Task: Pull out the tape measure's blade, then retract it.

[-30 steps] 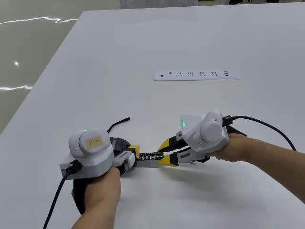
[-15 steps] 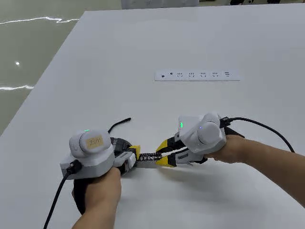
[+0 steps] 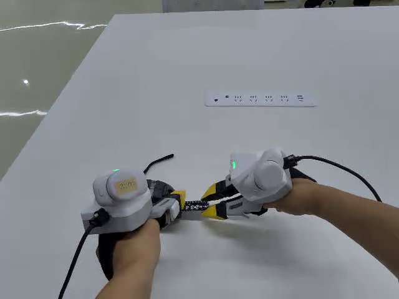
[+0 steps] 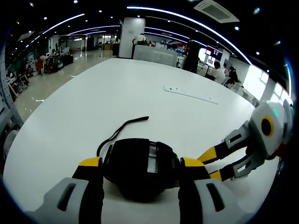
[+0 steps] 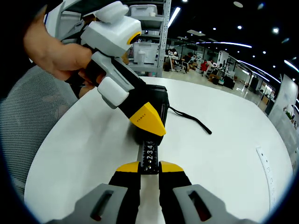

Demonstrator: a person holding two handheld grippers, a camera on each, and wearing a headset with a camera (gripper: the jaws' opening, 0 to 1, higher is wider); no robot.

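Left gripper [image 4: 140,173] is clamped on the tape measure [image 4: 133,158], its yellow-tipped jaws pressed to either side of the round black case, which sits on the table [image 3: 187,75] near the front edge. Right gripper [image 5: 149,167] has its jaws narrow, pinching the blade [image 5: 149,151] near its end. The white numbers 2, 3, 4, 5 on the black blade read just ahead of its yellow tips. A short stretch of blade is out, running straight from the case mouth to the right gripper's jaws. In the head view the two grippers face each other tip to tip, close together, with the blade bridging the small gap between them. The left hand [image 3: 134,249] grips the left gripper's handle from below and the right hand [image 3: 299,196] wraps the right gripper's handle from the right side. A thin black strap [image 3: 159,162] trails from the case and curls across the table away from the person. A black cable [image 3: 340,165] leaves the back of the right gripper and arcs off to the right, and another hangs from the left gripper down the front edge. A white power strip [image 3: 260,99] lies flat farther back on the table, well apart from the grippers. Glossy floor [image 3: 37,62] shows past the table's left edge.
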